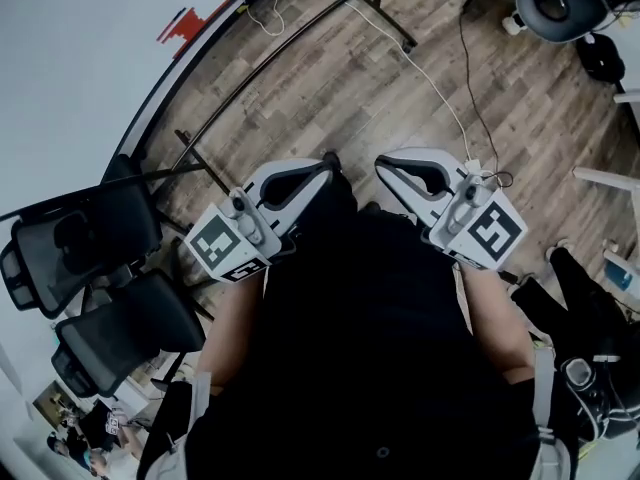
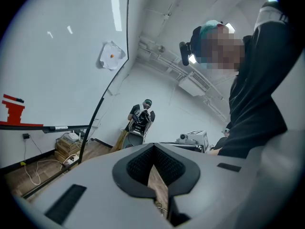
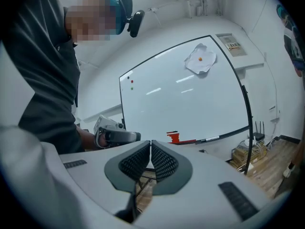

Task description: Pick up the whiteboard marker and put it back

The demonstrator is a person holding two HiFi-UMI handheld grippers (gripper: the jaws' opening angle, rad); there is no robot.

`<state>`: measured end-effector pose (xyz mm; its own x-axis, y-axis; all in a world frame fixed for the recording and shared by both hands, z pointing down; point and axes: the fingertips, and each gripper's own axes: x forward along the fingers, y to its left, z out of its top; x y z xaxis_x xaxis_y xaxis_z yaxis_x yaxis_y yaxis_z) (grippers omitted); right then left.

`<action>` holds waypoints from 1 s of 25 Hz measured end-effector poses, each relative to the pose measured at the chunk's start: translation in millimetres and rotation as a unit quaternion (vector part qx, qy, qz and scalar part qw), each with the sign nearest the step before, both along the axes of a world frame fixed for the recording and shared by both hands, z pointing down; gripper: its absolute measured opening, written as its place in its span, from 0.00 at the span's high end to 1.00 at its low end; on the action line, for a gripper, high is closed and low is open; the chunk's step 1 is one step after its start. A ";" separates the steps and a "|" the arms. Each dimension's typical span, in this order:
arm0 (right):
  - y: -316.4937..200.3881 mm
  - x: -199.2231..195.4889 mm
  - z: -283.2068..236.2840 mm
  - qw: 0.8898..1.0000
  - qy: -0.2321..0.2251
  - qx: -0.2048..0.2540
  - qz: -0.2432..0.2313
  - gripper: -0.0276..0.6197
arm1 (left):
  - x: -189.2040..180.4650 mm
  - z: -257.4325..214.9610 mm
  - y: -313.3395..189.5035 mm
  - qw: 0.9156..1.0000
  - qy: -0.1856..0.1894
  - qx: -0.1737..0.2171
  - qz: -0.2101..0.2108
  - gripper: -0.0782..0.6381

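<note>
wooden floor is spreading below the whiteboard. left gripper and right gripper are holding their jaws pressed together, both empty. whiteboard marker is lying on the whiteboard's bottom ledge, well apart from them.

**Black top, pale grey claws**

The person wears a black top. The left claw and right claw have smooth pale-grey shells and black ribbed pads. Each carries a white cube printed with black square markers. A black camera is mounted on the head.
</note>
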<state>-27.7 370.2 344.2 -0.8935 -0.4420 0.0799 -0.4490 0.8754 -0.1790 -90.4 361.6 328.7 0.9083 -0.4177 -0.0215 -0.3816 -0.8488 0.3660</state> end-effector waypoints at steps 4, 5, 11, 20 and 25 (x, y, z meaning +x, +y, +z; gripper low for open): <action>-38.3 -11.5 -5.4 1.000 0.011 0.002 0.023 0.92 | -22.1 -2.5 -38.3 1.000 0.002 0.009 -0.009 0.88; -46.1 -16.2 -6.4 1.000 0.013 0.003 0.027 0.92 | -27.4 -2.8 -46.2 1.000 -0.001 0.015 -0.008 0.88; -89.1 -52.7 -5.8 0.999 0.023 0.010 0.037 0.92 | -52.2 -1.6 -92.3 0.999 -0.022 0.050 0.001 0.87; -147.3 -73.2 -4.3 0.998 0.030 0.010 0.051 0.92 | -55.8 11.7 -145.4 0.999 -0.014 0.052 -0.001 0.87; -173.4 -55.1 -1.8 0.999 0.033 0.008 0.039 0.92 | -37.7 4.6 -170.6 0.997 -0.026 0.065 -0.016 0.87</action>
